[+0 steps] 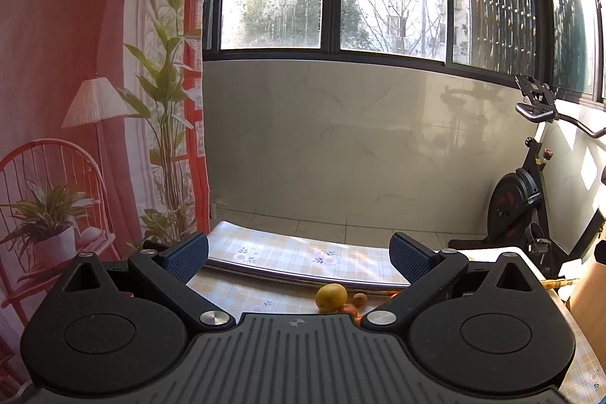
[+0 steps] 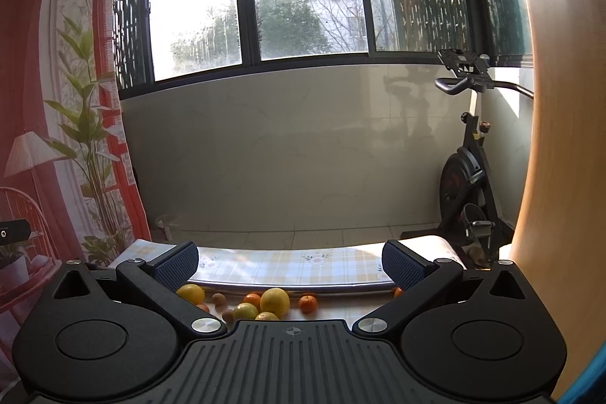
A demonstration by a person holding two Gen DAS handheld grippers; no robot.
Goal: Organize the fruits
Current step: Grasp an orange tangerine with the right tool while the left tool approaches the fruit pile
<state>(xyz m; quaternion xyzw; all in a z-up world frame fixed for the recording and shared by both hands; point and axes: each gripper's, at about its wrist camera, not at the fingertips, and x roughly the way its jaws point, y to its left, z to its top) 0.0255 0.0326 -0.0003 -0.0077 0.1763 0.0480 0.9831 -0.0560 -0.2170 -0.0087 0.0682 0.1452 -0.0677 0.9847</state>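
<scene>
Fruits (image 2: 261,301) are lying loose on the checked tablecloth (image 2: 288,267), just below and ahead of both tools. Left gripper (image 1: 299,258) is hovering with fingers wide apart, gripping nothing; right gripper (image 2: 289,262) is doing likewise, a yellow lemon (image 2: 274,300) sitting between its fingers.

No readable text, labels, brands or numbers in either view. Only a small crosshair mark on each gripper (image 1: 299,265) (image 2: 290,265) body.
</scene>
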